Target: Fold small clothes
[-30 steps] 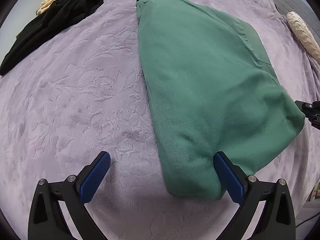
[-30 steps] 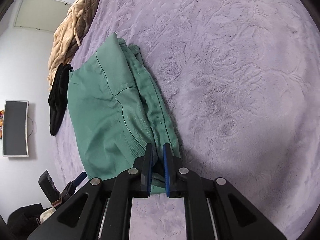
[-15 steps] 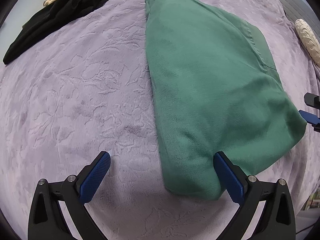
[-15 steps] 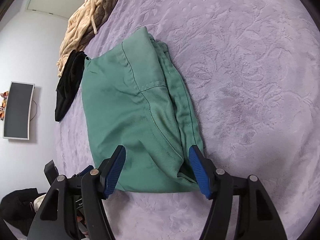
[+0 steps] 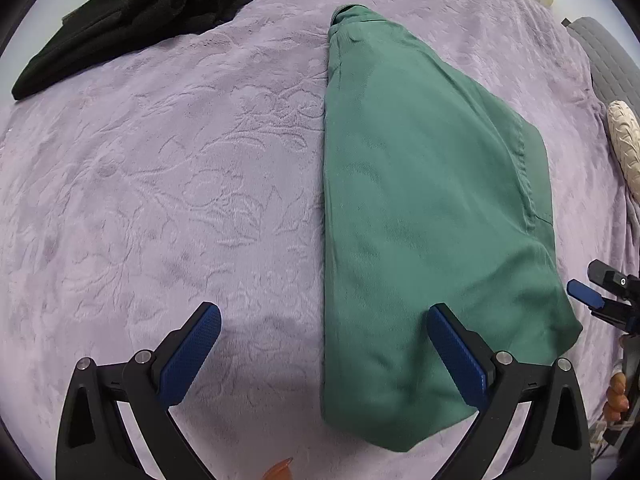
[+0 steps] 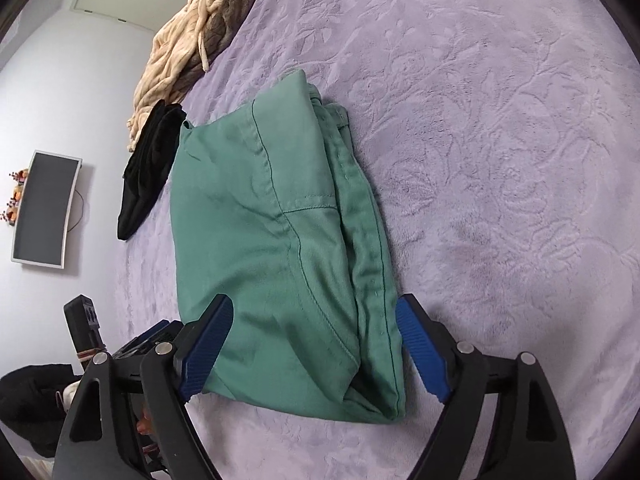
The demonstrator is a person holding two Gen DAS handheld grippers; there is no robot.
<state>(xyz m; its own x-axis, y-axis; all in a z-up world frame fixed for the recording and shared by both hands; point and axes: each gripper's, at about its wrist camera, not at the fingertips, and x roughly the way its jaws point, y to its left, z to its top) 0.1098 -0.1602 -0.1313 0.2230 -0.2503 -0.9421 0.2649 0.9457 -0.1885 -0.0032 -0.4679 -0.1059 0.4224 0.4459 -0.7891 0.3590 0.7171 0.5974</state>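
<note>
lilac embossed blanket (image 5: 200,184) under green garment (image 5: 420,220); white wall (image 6: 60,92).

The bed (image 5: 168,184) lies bare across a wide stretch of lilac blanket left of the green garment (image 5: 420,220), room enough for a tool to sweep through. The far edge is crowded: a black garment (image 5: 132,20) and a heap of cream and brown knitwear (image 6: 188,40) sit close together there. Beyond the green garment's other side, open blanket runs far and wide. The left tool (image 5: 324,360) and right tool (image 6: 314,352) stand near each other at the garment's near end.
</note>
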